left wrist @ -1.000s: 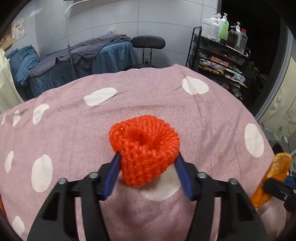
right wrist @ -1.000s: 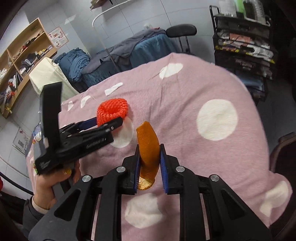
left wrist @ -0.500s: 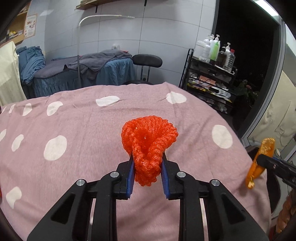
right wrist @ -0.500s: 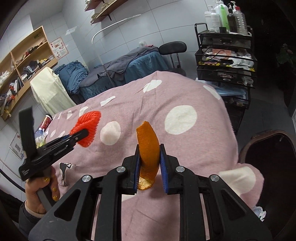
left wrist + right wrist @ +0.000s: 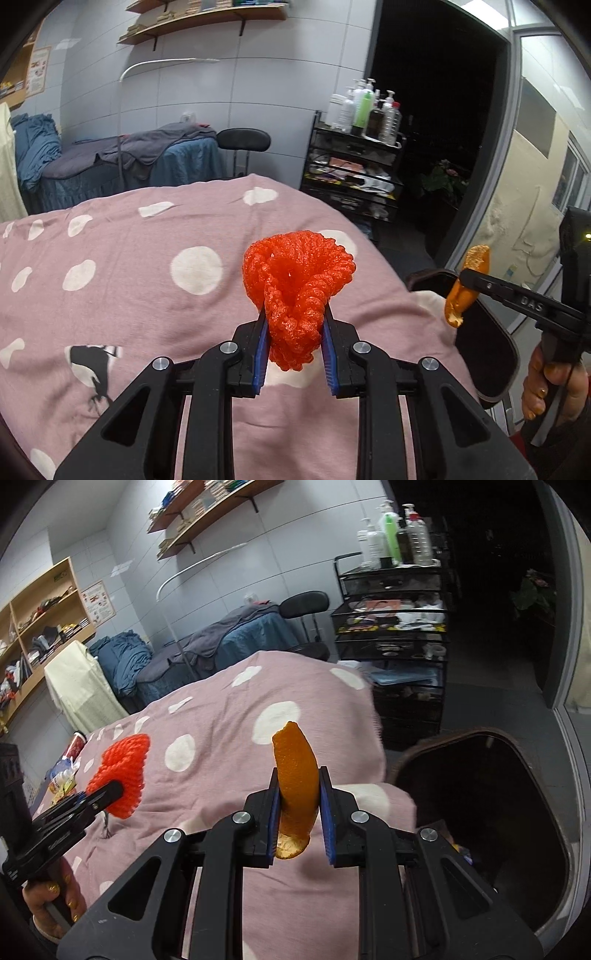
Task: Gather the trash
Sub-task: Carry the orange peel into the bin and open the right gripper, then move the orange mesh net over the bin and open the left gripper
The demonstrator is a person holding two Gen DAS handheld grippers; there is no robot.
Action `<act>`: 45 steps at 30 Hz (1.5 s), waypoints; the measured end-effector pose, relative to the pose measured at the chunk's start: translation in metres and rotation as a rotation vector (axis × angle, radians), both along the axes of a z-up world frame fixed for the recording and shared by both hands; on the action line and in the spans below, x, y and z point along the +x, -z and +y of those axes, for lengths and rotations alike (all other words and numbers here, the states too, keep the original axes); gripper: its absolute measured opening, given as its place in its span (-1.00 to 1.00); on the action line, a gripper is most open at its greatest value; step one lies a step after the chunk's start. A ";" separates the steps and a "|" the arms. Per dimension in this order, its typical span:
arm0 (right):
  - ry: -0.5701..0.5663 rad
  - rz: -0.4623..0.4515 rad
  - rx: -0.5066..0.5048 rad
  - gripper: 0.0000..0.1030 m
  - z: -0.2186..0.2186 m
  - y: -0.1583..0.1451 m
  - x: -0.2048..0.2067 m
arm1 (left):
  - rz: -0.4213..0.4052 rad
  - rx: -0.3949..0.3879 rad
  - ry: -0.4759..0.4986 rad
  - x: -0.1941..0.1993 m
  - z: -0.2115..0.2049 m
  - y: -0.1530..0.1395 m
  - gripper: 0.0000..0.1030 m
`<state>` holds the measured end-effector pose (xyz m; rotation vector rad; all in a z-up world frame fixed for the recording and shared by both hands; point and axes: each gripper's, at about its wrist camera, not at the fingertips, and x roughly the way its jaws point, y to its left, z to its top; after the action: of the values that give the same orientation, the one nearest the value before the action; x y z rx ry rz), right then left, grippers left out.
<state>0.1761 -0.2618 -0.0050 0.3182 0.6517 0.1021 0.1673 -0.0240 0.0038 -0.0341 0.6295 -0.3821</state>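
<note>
Left gripper is clenched on a red foam fruit net, crumpled between the blue pads and lifted clear of the pink polka-dot bedspread. Same view, far right: the right gripper carries a strip of orange peel near the rim of a dark trash bin. Judged step — transport; both pieces are picked and neither is dropped yet.

Right-wrist view: right gripper is closed on the orange peel, held upright over the bed edge. Trash bin mouth opens just to the right and below. Next move likely calls for a swing right over the opening before the jaws part — the bedspread corner lies close to the rim. Foam net is well to the left. A black wire cart with bottles stands behind, out of the way.
</note>
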 end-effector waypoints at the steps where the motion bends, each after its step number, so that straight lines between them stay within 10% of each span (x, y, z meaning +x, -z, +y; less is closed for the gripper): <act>1: 0.011 0.001 0.002 -0.61 -0.004 0.000 -0.003 | 0.001 -0.004 0.010 -0.004 -0.004 0.000 -0.52; 23: 0.365 0.249 -0.041 -0.60 -0.132 0.088 -0.044 | 0.087 -0.025 0.300 -0.025 -0.131 0.022 -0.52; 29: 0.378 0.273 0.017 0.18 -0.147 0.105 -0.050 | 0.120 -0.001 0.346 -0.024 -0.151 0.028 -0.52; 45: 0.551 0.209 0.047 0.39 -0.180 0.081 -0.070 | 0.197 0.056 0.458 -0.023 -0.214 0.045 -0.52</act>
<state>0.1062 -0.4418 -0.0863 0.5486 0.7477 -0.4485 0.1443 -0.2377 -0.0407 0.1303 0.8435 -0.8107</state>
